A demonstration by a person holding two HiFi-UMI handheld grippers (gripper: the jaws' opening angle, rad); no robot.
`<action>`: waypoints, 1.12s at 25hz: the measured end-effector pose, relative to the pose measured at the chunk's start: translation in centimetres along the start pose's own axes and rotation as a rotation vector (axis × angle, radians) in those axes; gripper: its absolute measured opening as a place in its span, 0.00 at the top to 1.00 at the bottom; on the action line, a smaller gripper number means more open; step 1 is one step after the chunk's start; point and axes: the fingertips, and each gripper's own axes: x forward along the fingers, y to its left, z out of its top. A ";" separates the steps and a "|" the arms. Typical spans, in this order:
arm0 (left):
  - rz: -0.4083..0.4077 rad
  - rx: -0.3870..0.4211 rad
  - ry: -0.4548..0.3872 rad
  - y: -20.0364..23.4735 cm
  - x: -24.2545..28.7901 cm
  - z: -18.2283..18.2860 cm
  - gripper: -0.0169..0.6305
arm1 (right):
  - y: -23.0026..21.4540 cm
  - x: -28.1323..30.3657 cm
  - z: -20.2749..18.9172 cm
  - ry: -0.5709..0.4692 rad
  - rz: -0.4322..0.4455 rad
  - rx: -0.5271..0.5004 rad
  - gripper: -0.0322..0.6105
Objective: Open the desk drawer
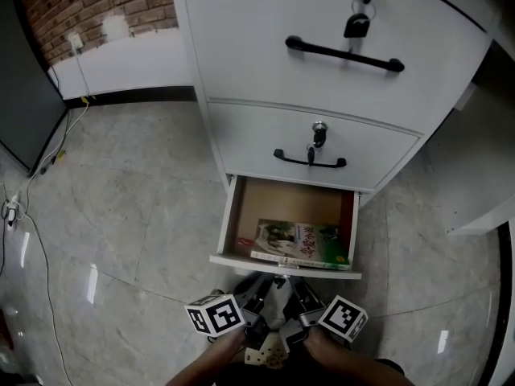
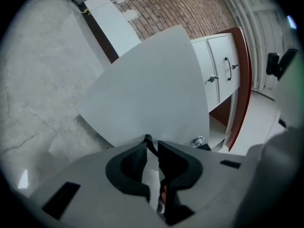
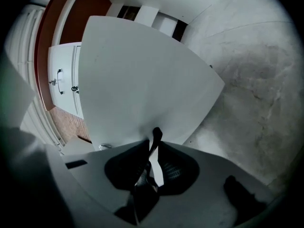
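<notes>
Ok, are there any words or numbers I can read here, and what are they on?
Book in the open drawer: there is print on the cover, but it is too small and blurred to read.
Marker cubes: only black-and-white square patterns, no words or numbers.
Nothing else shows any writing, so no text here can be read.

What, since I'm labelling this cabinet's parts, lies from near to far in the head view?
The left gripper and right gripper side by side → front edge of the open bottom drawer → book → middle drawer's handle → top drawer's handle.
</notes>
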 end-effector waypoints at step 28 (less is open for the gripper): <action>-0.011 0.539 -0.038 -7.1 -2.9 0.7 0.96 | 7.9 -4.1 -3.1 0.226 0.247 -0.739 0.93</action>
